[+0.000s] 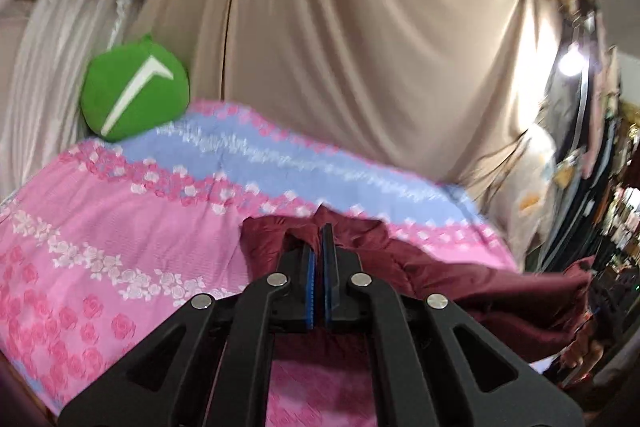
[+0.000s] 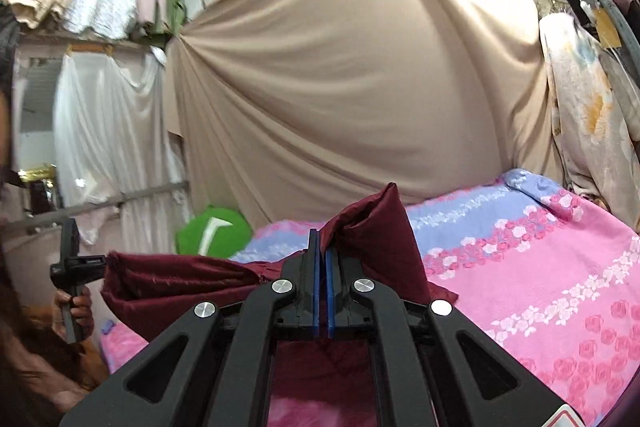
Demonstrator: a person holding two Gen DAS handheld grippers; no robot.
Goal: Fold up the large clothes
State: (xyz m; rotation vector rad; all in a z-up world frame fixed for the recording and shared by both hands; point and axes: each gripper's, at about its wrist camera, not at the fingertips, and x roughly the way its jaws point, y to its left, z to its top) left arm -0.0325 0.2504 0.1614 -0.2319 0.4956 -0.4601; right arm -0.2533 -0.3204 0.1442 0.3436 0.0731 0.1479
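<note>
Both grippers are closed on the maroon garment: the left gripper pinches one corner and the right gripper the other, so the cloth hangs between them above the pink bedspread. To fold well, I think both hands should stay at equal height, keeping the top edge tight and straight

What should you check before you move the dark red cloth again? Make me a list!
1. Left gripper shut on the maroon cloth: ok.
2. Right gripper shut on the cloth: ok.
3. Cloth stretched between both grippers: ok, though sagging slightly.
4. Pink flowered bedspread has room for laying it down: ok.
5. Green cushion out of the way: ok, at the bed's far edge.
6. Cloth's hanging lower edge free of snags: cannot tell.
</note>
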